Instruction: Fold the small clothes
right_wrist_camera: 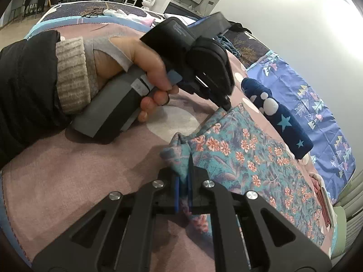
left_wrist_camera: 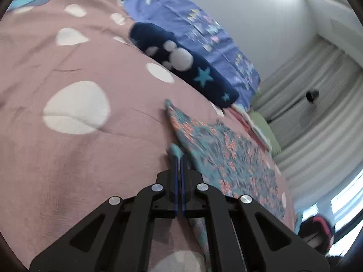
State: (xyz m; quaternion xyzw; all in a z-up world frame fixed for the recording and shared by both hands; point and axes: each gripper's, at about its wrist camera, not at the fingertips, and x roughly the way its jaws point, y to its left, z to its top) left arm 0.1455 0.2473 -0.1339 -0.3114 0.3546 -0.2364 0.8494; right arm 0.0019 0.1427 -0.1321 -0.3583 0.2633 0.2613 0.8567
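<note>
Left fingers: the left gripper (left_wrist_camera: 179, 156) is pinching a teal corner of the floral garment (left_wrist_camera: 226, 156), its jaws pressed nearly together on the cloth.
Right fingers: the right gripper (right_wrist_camera: 184, 158) is pinching a bunched fold of the same floral garment (right_wrist_camera: 249, 158), cloth filling the narrow gap between its jaws.
Garment: it is lying spread on the pink spotted bedspread (left_wrist_camera: 79, 154), running away to the right from both grips; its near-left edge is lifting where the tips are holding it.
Open room: bare bedspread is stretching wide to the left and near side of the garment in both views.
In the way: a rolled navy blanket (right_wrist_camera: 279, 117) with stars and white blobs is lying just beyond the garment's far edge, with a blue patterned sheet (right_wrist_camera: 317, 113) behind it against the white wall.
Far right: pleated curtains (left_wrist_camera: 317, 104) are hanging past the bed's end.
Left hand: seen from the right wrist, the left hand (right_wrist_camera: 136, 63) is gripping the grey handle, fingers curled under it, with the black tool's tip angling down onto the garment's far-left corner.
Sleeve: a black sleeve (right_wrist_camera: 27, 83) with a ribbed beige cuff is resting low over the bedspread.
</note>
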